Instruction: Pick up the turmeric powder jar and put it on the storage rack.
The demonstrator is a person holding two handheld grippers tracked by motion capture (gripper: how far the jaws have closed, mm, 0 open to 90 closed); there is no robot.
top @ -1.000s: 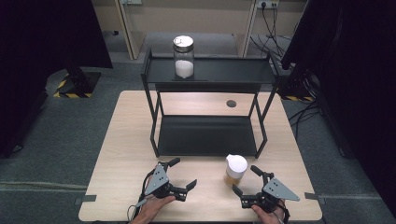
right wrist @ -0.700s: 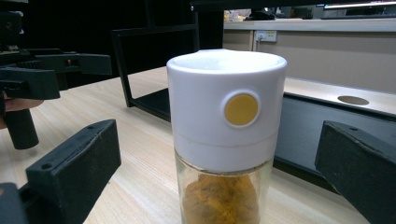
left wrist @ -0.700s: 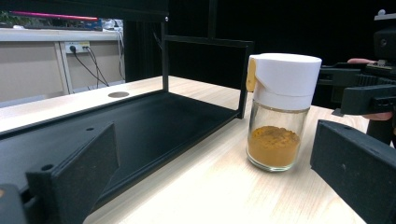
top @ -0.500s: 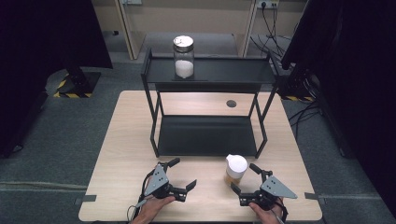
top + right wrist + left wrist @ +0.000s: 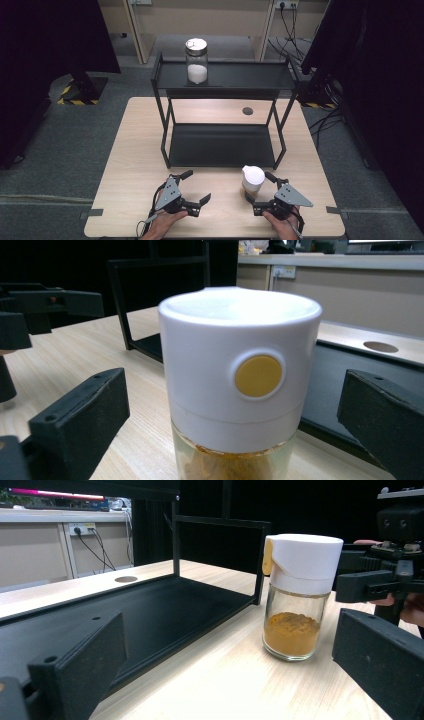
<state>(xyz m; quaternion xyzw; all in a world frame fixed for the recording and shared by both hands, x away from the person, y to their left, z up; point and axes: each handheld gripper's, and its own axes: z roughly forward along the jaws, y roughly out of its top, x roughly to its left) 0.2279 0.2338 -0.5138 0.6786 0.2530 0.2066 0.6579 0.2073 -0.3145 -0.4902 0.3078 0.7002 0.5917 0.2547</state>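
Low in the right half of the high view, the glass spice jar with a white cap and orange-brown powder [image 5: 252, 183] stands upright on the pale wooden worktop [image 5: 130, 150], just in front of the black metal two-tier rack [image 5: 222, 145]. The right tongs [image 5: 264, 193] have crept in over the last second — a moment ago they lay a little below and to the right of the jar, and now their black jaws stand spread on either side of it. In the right gripper view the jar's white cap with its round yellow button sits centre frame between the two open jaws, neither one touching it yet. So the approach looks finished, and closing on the jar is probably the step in hand.

The left tongs [image 5: 195, 190] have not shifted — they rest low on the worktop in the lower left of centre, jaws parted and empty, pointed toward the jar. At the top of the frame, a clear glass jar with a metal lid and white contents [image 5: 196, 61] stands on the rack's upper shelf, untouched.
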